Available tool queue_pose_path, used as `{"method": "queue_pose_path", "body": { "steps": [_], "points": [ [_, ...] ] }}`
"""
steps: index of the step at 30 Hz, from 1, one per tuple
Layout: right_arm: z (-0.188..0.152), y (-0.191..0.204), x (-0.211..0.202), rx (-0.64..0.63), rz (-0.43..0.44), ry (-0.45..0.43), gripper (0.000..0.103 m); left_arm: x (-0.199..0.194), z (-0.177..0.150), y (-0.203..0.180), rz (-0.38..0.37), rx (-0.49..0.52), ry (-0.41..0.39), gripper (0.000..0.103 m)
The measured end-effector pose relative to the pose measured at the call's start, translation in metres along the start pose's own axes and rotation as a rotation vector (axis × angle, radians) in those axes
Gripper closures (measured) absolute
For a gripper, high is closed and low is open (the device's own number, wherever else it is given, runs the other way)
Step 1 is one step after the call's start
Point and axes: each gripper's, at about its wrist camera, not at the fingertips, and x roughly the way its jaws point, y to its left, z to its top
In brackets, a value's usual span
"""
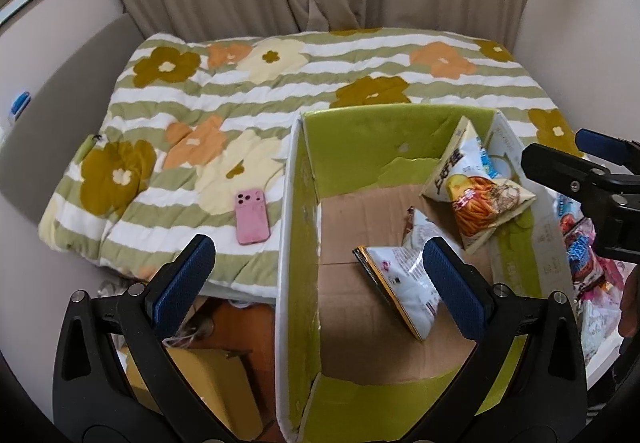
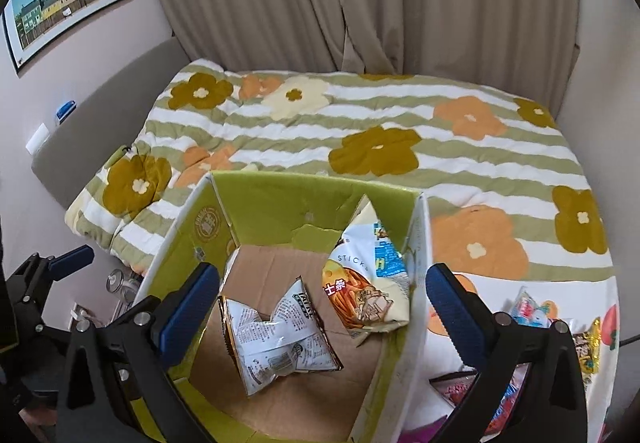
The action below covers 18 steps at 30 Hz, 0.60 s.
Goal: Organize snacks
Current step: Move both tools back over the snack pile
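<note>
Both your left gripper (image 1: 318, 275) and right gripper (image 2: 322, 303) hang spread and empty over the box (image 2: 224, 209); next pack waits right of it in the snack pile (image 2: 528, 313).

Your left tool's (image 1: 318, 271) right finger hides part of the white snack bag (image 1: 404, 275) in the box (image 1: 296, 243). To its right, the loose snack packets (image 1: 580, 255) sit partly behind your right tool (image 1: 600, 179), prints too blurred to read. Under your right tool's (image 2: 322, 307) right finger, the packets (image 2: 460, 391) run off the lower edge
</note>
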Motion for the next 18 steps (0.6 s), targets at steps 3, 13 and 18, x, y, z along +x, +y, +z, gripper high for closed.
{"method": "queue_pose_path", "body": {
  "steps": [3, 13, 18],
  "points": [
    [-0.003, 0.0, -0.015, -0.002, -0.018, -0.019, 0.0, -0.011, 0.0, -0.003, -0.006, 0.002, -0.015, 0.0],
    [-0.021, -0.027, -0.082, -0.01, -0.003, -0.099, 0.0, -0.075, -0.016, -0.042, 0.022, -0.013, -0.113, 0.0],
    [-0.042, -0.055, -0.117, -0.036, 0.004, -0.13, 0.0, -0.106, -0.038, -0.079, 0.009, -0.057, -0.139, 0.0]
  ]
}}
